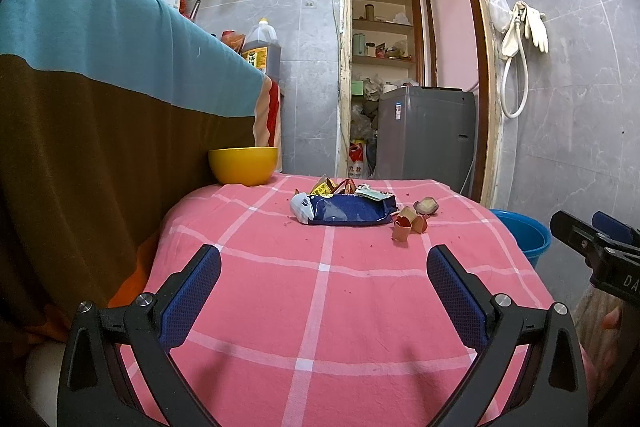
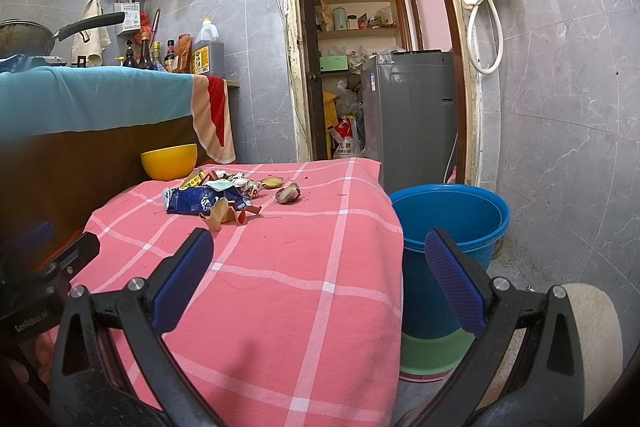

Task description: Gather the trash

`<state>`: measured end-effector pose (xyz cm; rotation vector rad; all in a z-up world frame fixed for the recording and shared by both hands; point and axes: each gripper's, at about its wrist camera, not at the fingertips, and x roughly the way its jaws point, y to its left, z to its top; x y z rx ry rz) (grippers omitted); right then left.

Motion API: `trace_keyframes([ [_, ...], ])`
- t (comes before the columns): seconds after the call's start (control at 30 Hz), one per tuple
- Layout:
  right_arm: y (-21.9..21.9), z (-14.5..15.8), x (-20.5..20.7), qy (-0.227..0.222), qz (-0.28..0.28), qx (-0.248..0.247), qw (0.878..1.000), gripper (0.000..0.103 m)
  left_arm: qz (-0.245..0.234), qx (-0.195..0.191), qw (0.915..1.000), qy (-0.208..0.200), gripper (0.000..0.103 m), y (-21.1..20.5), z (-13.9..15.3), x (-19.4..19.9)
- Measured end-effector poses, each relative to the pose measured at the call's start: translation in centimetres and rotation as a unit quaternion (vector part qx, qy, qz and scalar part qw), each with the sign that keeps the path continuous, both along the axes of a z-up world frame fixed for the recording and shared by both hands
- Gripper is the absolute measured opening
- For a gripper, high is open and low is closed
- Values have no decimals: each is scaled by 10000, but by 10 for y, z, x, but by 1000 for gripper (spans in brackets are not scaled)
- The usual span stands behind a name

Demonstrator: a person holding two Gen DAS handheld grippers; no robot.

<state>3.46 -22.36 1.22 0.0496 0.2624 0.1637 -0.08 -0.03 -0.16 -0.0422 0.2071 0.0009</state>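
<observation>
A pile of trash lies at the far end of the pink checked tablecloth [image 1: 320, 307]: a blue snack wrapper [image 1: 348, 213] [image 2: 200, 201], small crumpled wrappers [image 1: 332, 187], tan peel scraps [image 1: 406, 225] [image 2: 224, 213] and a brownish food scrap [image 1: 427, 205] [image 2: 288, 193]. A blue bucket [image 2: 452, 223] [image 1: 524, 233] stands on the floor right of the table. My left gripper [image 1: 324, 267] is open and empty, above the near part of the table. My right gripper [image 2: 320, 251] is open and empty, over the table's right edge next to the bucket.
A yellow bowl [image 1: 244, 165] [image 2: 170, 161] sits at the table's far left corner. A cloth-covered counter [image 1: 100, 87] rises on the left. A grey appliance [image 2: 412, 119] stands in the doorway behind the table. The tiled wall [image 2: 560, 107] is on the right.
</observation>
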Motion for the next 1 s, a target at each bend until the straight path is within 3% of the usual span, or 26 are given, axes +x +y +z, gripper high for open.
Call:
trace_keyframes([
  [1.0, -2, 0, 0, 12, 4, 9, 10000, 103, 15, -57, 10000, 52, 101, 0, -4, -1],
])
